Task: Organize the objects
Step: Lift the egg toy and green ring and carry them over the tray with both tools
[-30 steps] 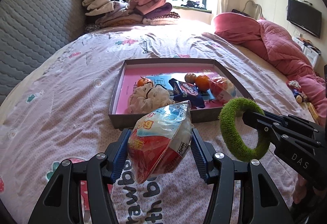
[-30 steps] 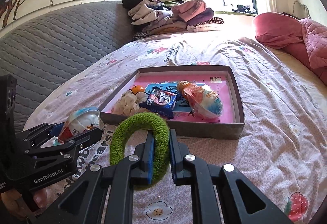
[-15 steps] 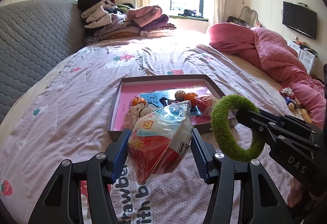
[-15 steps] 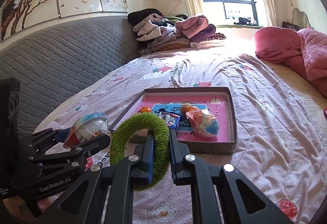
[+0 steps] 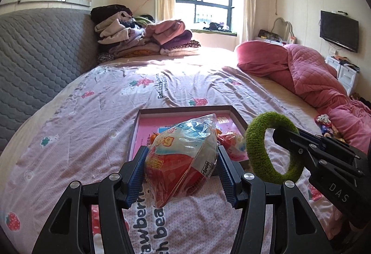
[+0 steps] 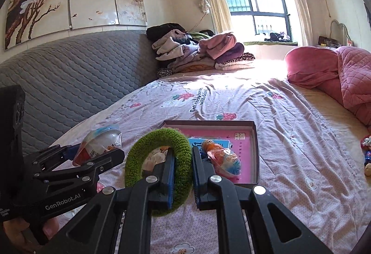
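Observation:
My left gripper (image 5: 182,168) is shut on a wrapped egg toy (image 5: 183,156) in clear plastic, held above the bed; it also shows in the right wrist view (image 6: 97,146). My right gripper (image 6: 183,170) is shut on a green fuzzy ring (image 6: 160,170), which also shows in the left wrist view (image 5: 273,145). A shallow box with a pink floor (image 6: 254,149) lies on the bed ahead. It holds another wrapped egg toy (image 6: 223,160), a blue packet, a soft white item and small oranges, partly hidden by the held things.
The bed has a pink strawberry sheet (image 5: 92,138). A grey quilted headboard (image 6: 69,82) runs on the left. Folded clothes (image 5: 143,38) are piled at the far end. A pink quilt (image 5: 313,77) and small toys (image 6: 366,154) lie at the right.
Both grippers have pulled back from the box and tilted up, still holding the egg toy and the green ring. The box now looks smaller and farther away.

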The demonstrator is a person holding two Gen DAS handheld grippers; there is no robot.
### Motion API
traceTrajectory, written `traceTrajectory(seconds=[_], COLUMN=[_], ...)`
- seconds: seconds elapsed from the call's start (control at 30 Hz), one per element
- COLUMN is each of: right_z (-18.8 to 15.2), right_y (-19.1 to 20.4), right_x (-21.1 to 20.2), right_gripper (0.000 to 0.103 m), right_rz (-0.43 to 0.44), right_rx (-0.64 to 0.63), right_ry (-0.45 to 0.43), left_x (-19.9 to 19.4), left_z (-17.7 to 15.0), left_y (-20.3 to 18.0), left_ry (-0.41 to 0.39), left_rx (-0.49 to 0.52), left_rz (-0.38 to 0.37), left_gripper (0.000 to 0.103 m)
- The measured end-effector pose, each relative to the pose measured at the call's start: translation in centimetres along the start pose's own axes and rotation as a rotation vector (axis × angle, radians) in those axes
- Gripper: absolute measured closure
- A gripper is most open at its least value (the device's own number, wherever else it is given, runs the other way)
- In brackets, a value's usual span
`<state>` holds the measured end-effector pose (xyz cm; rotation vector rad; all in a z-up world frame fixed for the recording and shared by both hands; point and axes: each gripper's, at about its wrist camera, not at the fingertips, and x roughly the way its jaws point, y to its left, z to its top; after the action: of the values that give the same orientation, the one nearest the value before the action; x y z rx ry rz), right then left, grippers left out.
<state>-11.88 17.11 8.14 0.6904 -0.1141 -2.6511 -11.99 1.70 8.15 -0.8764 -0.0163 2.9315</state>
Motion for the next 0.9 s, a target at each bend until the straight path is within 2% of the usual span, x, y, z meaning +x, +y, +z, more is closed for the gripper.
traceTrajectory(seconds=[0.4, 0.9], right_z=[3.0, 6.6], right_y=[-0.7, -2.4], right_x=[0.5, 3.0], right_gripper=[0.090, 0.090], right_rz=[-0.034, -0.074], right_rx=[-0.022, -0.022], right_ry=[-0.047, -0.048], left_x=[1.0, 3.3], left_z=[2.7, 6.7], left_y=[-0.2, 0.2], left_ry=[-0.015, -0.028], left_rx=[-0.001, 0.009], left_rz=[0.004, 0.021], left_gripper=[0.044, 0.044])
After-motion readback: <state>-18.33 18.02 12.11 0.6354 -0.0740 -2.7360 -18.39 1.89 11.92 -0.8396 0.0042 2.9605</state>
